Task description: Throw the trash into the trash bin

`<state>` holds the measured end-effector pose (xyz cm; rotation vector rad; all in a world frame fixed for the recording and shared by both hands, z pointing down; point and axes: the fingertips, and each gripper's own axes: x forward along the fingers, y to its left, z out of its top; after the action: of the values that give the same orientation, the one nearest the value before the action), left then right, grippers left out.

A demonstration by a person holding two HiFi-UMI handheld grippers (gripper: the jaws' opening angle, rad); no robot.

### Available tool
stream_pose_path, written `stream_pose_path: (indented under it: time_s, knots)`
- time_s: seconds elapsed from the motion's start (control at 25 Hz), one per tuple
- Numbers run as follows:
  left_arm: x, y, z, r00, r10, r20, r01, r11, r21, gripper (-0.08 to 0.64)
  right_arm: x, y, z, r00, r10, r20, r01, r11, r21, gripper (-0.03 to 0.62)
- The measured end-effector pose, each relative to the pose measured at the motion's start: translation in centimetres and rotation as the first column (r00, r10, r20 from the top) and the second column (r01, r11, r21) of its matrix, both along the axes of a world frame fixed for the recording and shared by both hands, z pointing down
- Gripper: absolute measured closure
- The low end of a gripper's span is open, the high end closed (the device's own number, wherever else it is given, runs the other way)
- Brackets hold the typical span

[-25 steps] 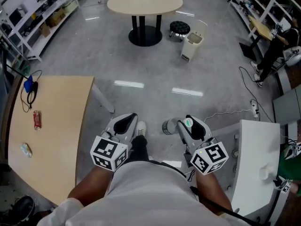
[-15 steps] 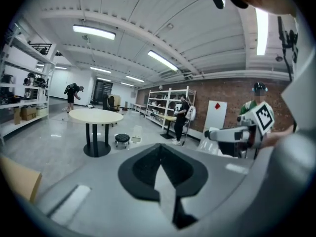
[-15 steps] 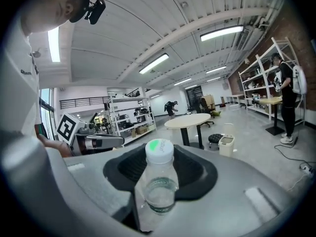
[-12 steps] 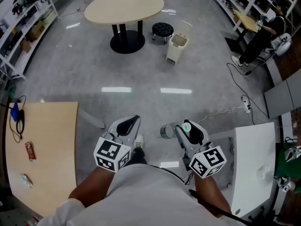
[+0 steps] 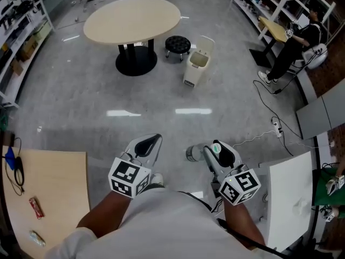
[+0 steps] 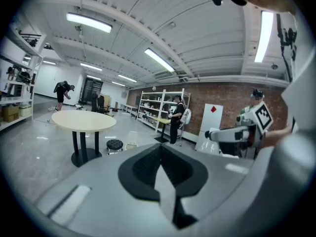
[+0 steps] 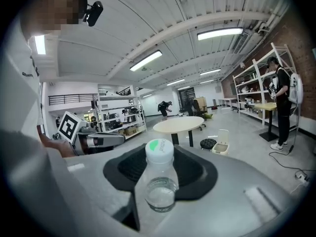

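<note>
— Nearer than a second ago, the bin [image 5: 197, 68] stands on the floor by the round surface [image 5: 132, 19].
— And the bottle [image 5: 193, 151]?
— Clamped in the right gripper [image 5: 207, 150], well short of the bin. The left gripper [image 5: 149, 143] is closed, empty.

The wooden table [image 5: 59, 182], cropped at left, bears items [image 5: 36, 208] too small to identify.

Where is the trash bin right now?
In the head view the trash bin stands upper middle, just right of the black stool beside the round table.
</note>
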<state>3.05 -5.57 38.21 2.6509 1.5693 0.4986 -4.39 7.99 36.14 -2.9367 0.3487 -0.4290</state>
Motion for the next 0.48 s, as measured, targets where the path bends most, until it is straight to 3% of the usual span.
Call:
stream_pose_path:
  time_s: [0.16,0.48]
  knots:
    - [3.2,1.0,-0.1,0.999,0.048,-0.005,-0.048,0.999,0.01,0.554,3.3,0.6,-0.7,1.0,0.023,-0.01,-0.024,1.0,-0.012,0.43]
    - [5.7,2.8,0.6,0.996,0.092,0.014,-0.092,0.996,0.012,0.554,6.3,0.9,-0.8,0.999,0.038,0.004,-0.038,0.999,-0.025,0.43]
